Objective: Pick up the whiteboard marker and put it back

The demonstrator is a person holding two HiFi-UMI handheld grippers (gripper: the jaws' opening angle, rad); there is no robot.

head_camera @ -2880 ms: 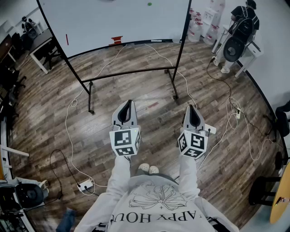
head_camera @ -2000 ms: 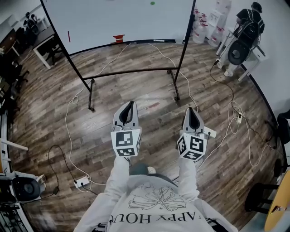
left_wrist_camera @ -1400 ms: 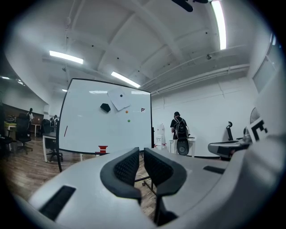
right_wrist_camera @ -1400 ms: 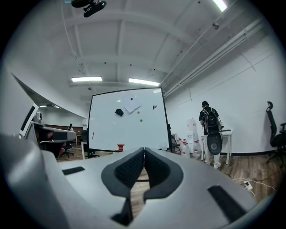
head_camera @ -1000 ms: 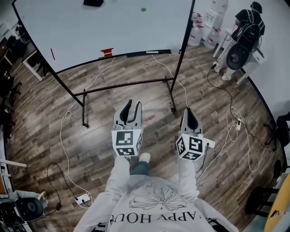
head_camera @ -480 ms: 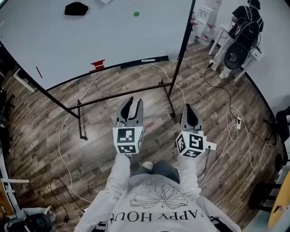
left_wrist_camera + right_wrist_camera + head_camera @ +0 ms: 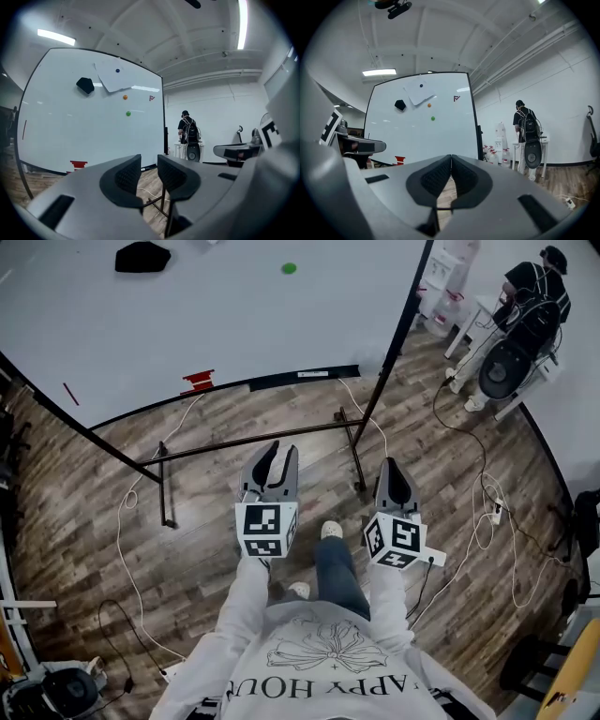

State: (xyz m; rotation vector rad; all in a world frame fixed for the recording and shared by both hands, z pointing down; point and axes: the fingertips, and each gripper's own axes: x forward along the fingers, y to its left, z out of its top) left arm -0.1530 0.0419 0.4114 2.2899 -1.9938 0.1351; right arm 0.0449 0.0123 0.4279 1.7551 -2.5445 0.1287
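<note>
A large whiteboard point(image 7: 234, 315) on a black stand fills the far half of the head view. A thin red stick point(image 7: 70, 393), perhaps the marker, lies against its left part; it also shows in the left gripper view as a red stick point(image 7: 24, 130). A red block point(image 7: 199, 381) sits on the board's bottom tray. My left gripper point(image 7: 278, 454) is open and empty, held over the floor short of the board. My right gripper point(image 7: 393, 467) is shut on nothing, level beside it. Both point at the board.
A black eraser point(image 7: 142, 256) and a green magnet point(image 7: 289, 268) stick to the board. The stand's foot point(image 7: 354, 451) and crossbar lie just ahead. White cables point(image 7: 127, 512) run over the wooden floor. A person with a backpack point(image 7: 532, 298) stands far right.
I have walked toward the whiteboard, which now looms larger and closer. Both grippers came forward with me. The left jaws, shut in the earliest frames, now stand open.
</note>
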